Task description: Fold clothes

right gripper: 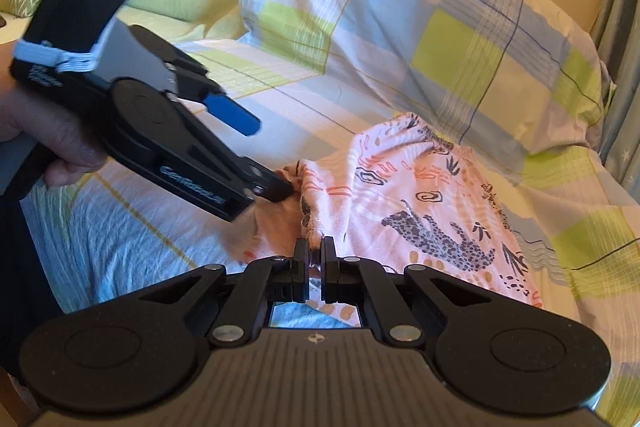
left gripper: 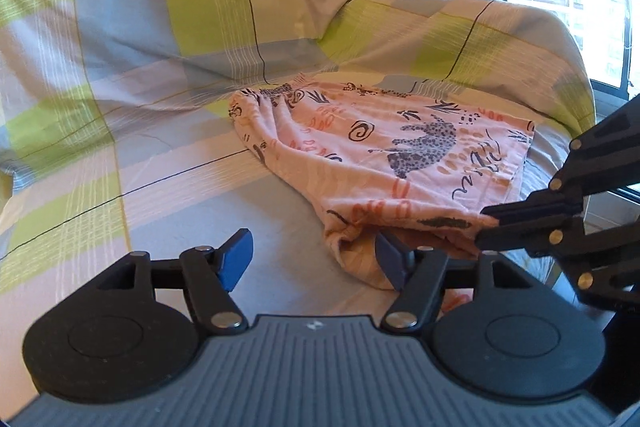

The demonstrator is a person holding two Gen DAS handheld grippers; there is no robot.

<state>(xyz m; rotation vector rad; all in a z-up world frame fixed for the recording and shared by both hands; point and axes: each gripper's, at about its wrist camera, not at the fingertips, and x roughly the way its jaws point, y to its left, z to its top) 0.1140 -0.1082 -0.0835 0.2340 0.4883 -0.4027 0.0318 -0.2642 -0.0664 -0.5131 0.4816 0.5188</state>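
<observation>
Pink garment (left gripper: pixel 384 151) with blue leopard print, crumpled and partly folded, lies on checked bed; near edge lifted.

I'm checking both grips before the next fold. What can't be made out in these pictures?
- Left wrist view: the left gripper is open; its right finger sits behind the pink printed garment, hiding any fabric contact.
- Right wrist view: the right gripper is shut on a bunched edge; layers pinched are hidden.
- Both views: the garment's type is unclear, being folded over.
</observation>
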